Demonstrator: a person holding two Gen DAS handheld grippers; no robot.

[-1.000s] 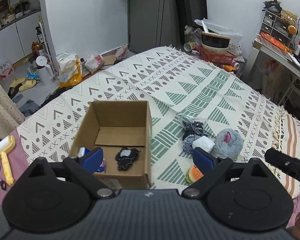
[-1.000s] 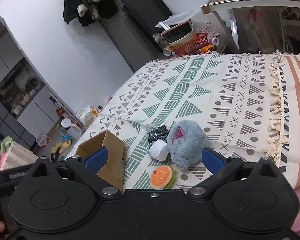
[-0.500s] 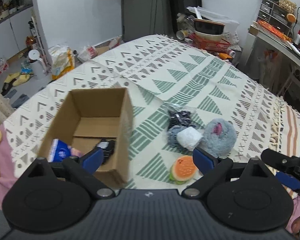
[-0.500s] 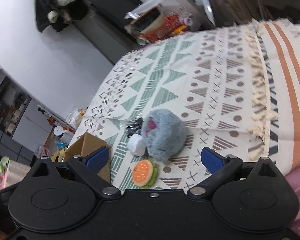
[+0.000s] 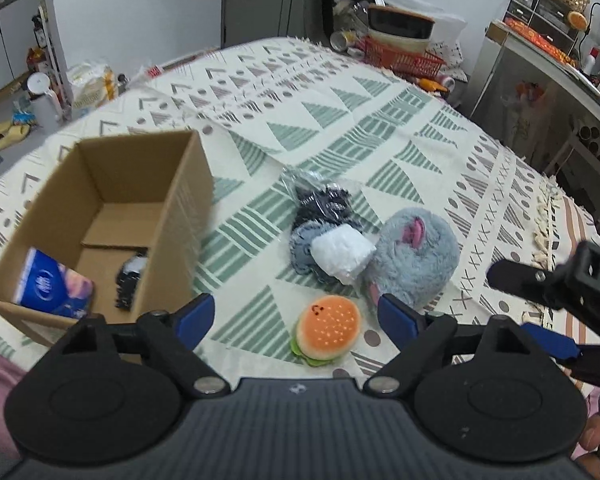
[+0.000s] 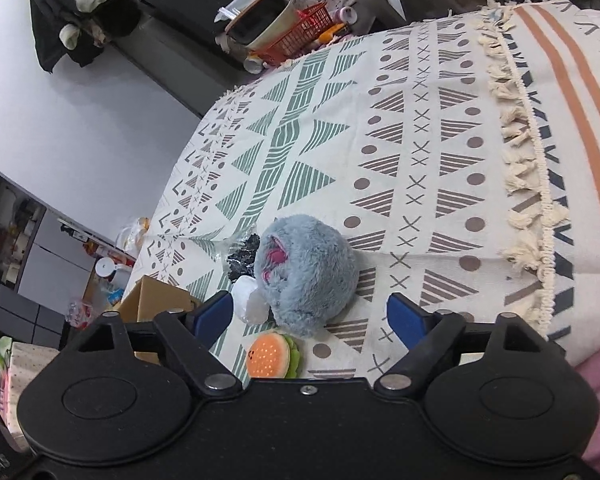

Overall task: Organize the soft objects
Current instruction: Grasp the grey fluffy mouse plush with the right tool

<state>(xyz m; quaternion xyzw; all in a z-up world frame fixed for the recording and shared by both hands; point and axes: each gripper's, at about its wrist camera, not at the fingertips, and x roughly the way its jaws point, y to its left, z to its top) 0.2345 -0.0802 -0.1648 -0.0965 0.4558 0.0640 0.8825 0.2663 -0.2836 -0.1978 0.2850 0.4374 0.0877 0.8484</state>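
Left gripper (image 5: 296,320) and right gripper (image 6: 311,313): fingers spread wide, nothing held. Burger plush (image 5: 327,335), grey plush (image 5: 418,256) grouped mid-bed; cardboard box (image 5: 180,216) placed near bed's left edge.

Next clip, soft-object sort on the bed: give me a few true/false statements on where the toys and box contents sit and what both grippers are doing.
1. The burger toy lies inside the cardboard box. False: it lies on the blanket, outside the box.
2. A blue packet sits in the box. True.
3. The left gripper is shut on the grey plush. False: its jaws stand open and empty.
4. The right gripper is open and holds nothing. True.
5. A white bundle lies against the grey plush. True.
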